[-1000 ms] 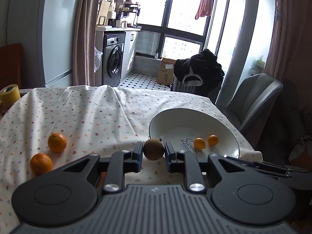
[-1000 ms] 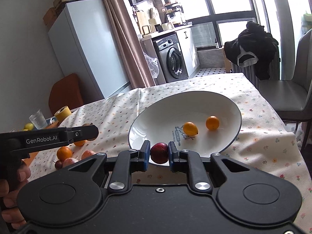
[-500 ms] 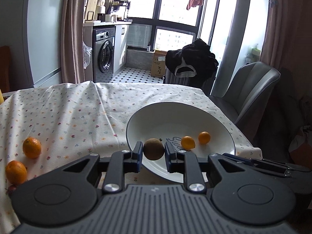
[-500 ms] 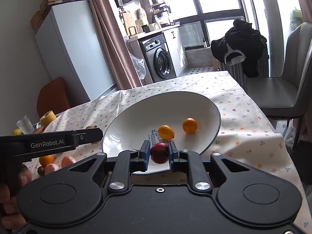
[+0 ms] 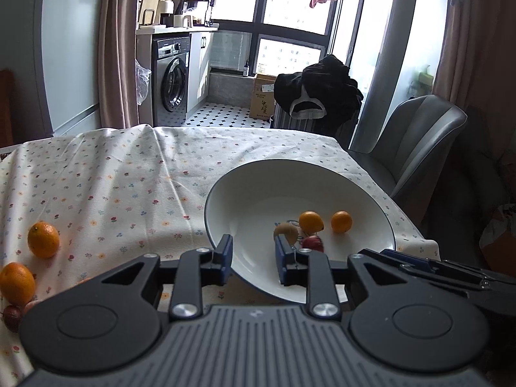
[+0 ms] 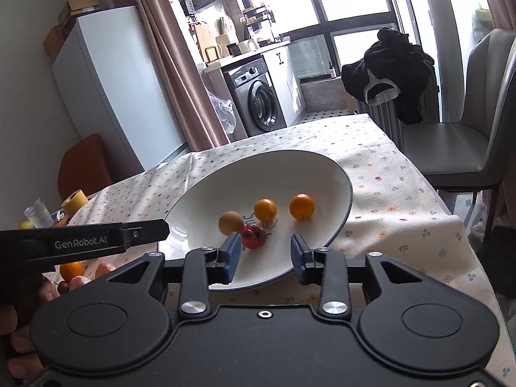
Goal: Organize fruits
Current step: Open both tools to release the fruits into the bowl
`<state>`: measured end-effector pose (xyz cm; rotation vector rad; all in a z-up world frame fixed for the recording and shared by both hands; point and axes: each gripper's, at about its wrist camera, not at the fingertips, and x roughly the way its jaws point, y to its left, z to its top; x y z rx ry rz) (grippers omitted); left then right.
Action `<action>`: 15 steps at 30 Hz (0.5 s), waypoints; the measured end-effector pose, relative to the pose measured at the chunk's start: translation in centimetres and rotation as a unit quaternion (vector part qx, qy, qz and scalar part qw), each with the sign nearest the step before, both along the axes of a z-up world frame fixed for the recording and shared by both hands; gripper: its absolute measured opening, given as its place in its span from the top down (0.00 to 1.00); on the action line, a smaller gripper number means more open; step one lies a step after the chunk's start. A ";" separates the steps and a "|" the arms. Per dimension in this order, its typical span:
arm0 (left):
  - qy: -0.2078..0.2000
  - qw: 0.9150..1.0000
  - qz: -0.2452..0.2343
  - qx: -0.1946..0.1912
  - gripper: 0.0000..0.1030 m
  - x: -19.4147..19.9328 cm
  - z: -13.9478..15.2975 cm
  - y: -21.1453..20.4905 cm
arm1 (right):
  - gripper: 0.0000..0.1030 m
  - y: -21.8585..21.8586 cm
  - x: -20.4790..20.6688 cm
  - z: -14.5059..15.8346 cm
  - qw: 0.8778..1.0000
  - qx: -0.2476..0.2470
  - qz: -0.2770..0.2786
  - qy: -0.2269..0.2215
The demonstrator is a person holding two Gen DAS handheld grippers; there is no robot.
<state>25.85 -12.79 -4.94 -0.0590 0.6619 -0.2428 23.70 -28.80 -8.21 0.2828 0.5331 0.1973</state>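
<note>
While two oranges [image 5: 43, 239] wait on the tablecloth [image 5: 129, 177] at nine o'clock, we hold our left gripper [image 5: 253, 258] spread wide and empty. Brown fruit [image 6: 231, 222] and red fruit [image 6: 253, 236] sit in the white bowl [image 6: 335, 174]; our right gripper [image 6: 266, 258] gapes empty at six o'clock.
</note>
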 end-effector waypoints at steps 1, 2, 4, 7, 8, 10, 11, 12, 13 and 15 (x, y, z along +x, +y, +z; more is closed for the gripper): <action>-0.001 1.000 0.003 -0.001 0.72 -0.1 0.1 0.2 | 0.58 0.1 -0.2 0.0 1.000 -0.001 0.000 -0.003; -0.002 1.000 0.006 -0.001 0.70 -0.2 0.2 0.5 | 0.50 0.2 -0.4 0.1 1.000 -0.002 0.000 -0.008; -0.006 1.000 0.013 -0.002 0.56 -0.5 0.4 1.0 | 0.36 0.6 -0.8 0.4 1.000 -0.010 -0.002 -0.017; -0.017 0.999 0.028 0.001 0.41 -1.3 0.9 2.0 | 0.28 1.0 -1.1 0.7 0.999 -0.018 -0.005 -0.026; -0.022 0.999 0.030 0.000 0.38 -1.5 1.1 2.3 | 0.27 1.1 -1.2 0.7 0.999 -0.017 -0.004 -0.027; -0.029 0.999 0.035 -0.004 0.25 -2.0 1.4 2.9 | 0.25 1.4 -1.2 0.9 0.999 -0.020 -0.004 -0.027; -0.035 0.999 0.040 -0.008 0.23 -2.3 1.6 3.3 | 0.23 1.6 -1.3 1.0 0.999 -0.024 -0.004 -0.028; -0.038 0.998 0.045 -0.009 0.19 -2.6 1.8 3.6 | 0.21 1.8 -1.4 1.1 0.999 -0.026 -0.004 -0.029; -0.041 0.998 0.051 -0.008 0.18 -2.8 1.9 4.0 | 0.20 2.0 -1.4 1.2 0.999 -0.028 -0.003 -0.031; -0.045 0.997 0.062 -0.003 0.16 -3.3 2.1 4.7 | 0.20 2.4 -1.6 1.4 0.999 -0.029 -0.002 -0.033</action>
